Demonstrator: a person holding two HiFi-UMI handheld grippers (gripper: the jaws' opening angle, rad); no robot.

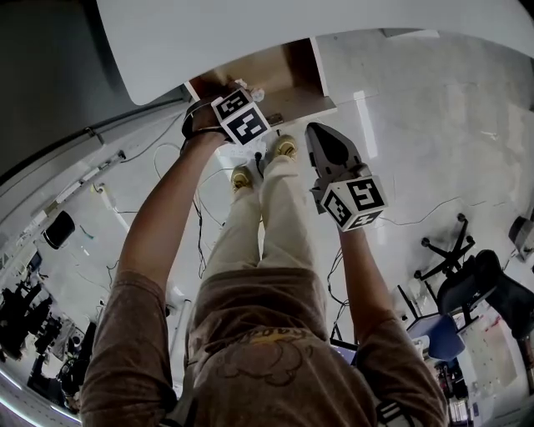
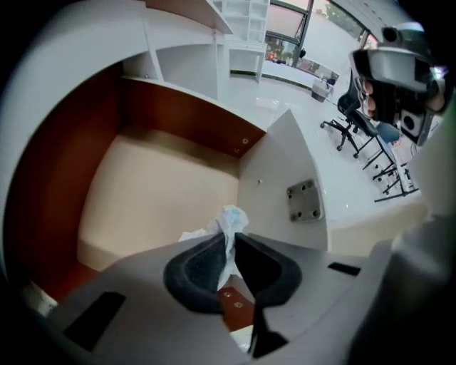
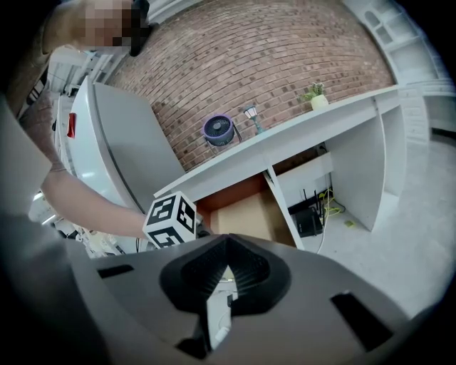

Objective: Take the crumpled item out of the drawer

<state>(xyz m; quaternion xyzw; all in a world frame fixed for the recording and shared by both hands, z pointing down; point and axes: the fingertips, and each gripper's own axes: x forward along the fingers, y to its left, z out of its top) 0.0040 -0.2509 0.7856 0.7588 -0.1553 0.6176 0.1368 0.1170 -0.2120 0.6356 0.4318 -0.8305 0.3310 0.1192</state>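
Observation:
The open drawer (image 1: 292,75) has reddish-brown walls and a pale floor (image 2: 157,185). My left gripper (image 2: 231,241) reaches into it, and its pads press on a white crumpled item (image 2: 229,221) that sticks up between the tips. The head view shows that same left gripper (image 1: 249,93) at the drawer's front left corner, with a bit of the white crumpled item (image 1: 255,93) beside it. The right gripper (image 1: 314,130) hangs outside the drawer, lower and to the right, with nothing in it. In the right gripper view, the right gripper (image 3: 226,244) has its jaw tips together.
A white desk top (image 1: 334,25) overhangs the drawer. The drawer's white side panel (image 2: 285,185) carries a metal plate. Cables lie on the pale floor and an office chair (image 1: 446,250) stands to the right. A blue fan (image 3: 218,130) and a small plant (image 3: 318,98) sit on the desk.

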